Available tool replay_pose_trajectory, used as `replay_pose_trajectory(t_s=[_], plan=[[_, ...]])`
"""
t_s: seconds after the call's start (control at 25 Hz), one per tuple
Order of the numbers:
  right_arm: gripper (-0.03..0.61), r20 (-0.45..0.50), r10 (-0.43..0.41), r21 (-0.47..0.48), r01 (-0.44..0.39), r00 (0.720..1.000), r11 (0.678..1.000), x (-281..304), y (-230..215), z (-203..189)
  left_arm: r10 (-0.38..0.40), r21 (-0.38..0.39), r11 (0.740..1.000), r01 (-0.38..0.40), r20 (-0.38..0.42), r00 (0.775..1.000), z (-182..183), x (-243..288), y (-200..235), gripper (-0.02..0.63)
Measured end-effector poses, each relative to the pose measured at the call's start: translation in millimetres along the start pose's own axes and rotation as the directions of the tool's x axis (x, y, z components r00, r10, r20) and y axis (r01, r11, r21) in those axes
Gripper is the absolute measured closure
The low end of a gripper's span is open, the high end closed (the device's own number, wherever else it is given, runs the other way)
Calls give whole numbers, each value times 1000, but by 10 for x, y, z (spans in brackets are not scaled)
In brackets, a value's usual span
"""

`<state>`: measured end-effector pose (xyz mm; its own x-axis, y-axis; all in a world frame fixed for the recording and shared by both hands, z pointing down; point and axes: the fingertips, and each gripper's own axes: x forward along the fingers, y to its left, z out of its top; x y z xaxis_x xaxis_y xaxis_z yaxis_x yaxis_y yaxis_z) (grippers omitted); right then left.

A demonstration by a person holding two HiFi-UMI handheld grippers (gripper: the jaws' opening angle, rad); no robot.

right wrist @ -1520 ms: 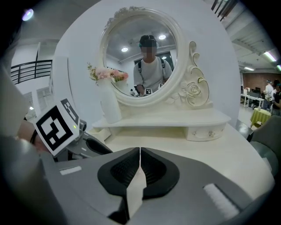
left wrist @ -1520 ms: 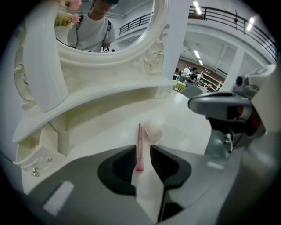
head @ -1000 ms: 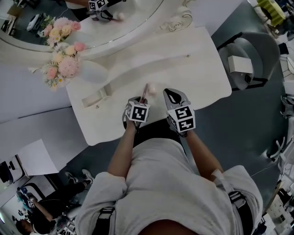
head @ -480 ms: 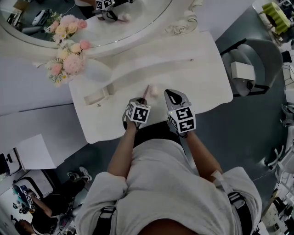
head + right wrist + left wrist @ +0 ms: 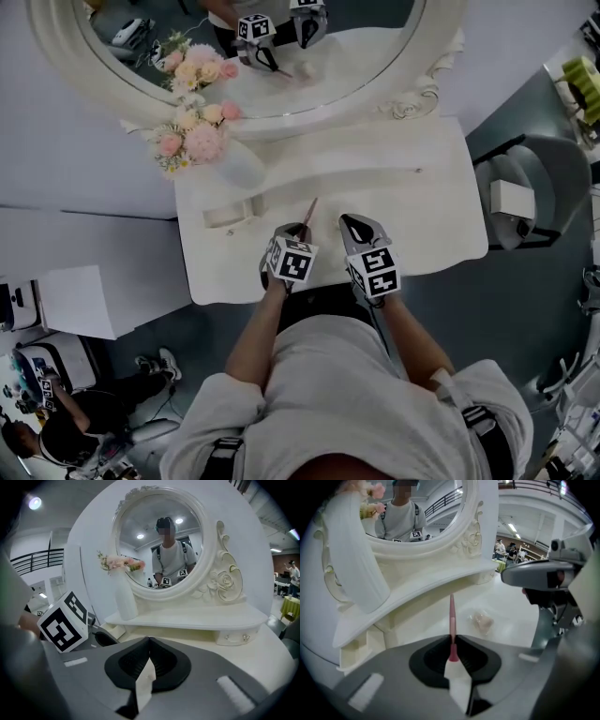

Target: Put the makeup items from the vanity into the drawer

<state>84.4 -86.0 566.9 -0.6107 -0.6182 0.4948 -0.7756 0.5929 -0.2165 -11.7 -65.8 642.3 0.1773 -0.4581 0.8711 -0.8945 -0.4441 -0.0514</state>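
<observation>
A thin pink makeup pencil [image 5: 451, 620] sticks forward out of my left gripper [image 5: 452, 641], whose jaws are shut on its near end. The same pencil [image 5: 309, 212] points away from the left gripper [image 5: 297, 230] over the white vanity top [image 5: 422, 211]. A small pinkish puff [image 5: 482, 620] lies on the vanity just right of the pencil. My right gripper [image 5: 350, 222] hovers beside the left one, shut and empty [image 5: 149, 641]. A small drawer [image 5: 228, 216] stands open at the left under the raised shelf.
A white vase of pink flowers [image 5: 220, 155] stands on the shelf at the left, below the round mirror [image 5: 281, 56]. A shut little drawer with a knob [image 5: 233, 638] sits under the shelf's right end. A grey chair [image 5: 520, 197] stands to the right of the vanity.
The left jaws have closed on the pink pencil. The head view has tilted, so more of the mirror shows and the vanity sits lower in the picture. The right gripper keeps its place.
</observation>
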Motion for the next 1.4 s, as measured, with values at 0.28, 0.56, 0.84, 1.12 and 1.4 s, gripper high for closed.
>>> replay_pose_trajectory(t_s=[0.28,0.56,0.84,1.12,1.4], plan=[[578,-9,33,-36,-33,999,999,183,269,166,-1,74,997,-3,63,998,139,-309,313,571],[577,-32,100,-72,-102,994,992,459,702,248,-2,124,992,-9,84,996,2,-610,632,571],[578,-48,160,-100,-164,986,981,665,1101,341,12,134,991,-23,82,997,-184,-821,955,571],[578,-71,199,-128,-207,977,970,782,1304,349,38,117,992,-48,84,996,-338,-996,1190,571],[578,-83,233,-151,-243,969,958,904,1477,404,58,114,991,-67,77,995,-439,-1069,1382,571]])
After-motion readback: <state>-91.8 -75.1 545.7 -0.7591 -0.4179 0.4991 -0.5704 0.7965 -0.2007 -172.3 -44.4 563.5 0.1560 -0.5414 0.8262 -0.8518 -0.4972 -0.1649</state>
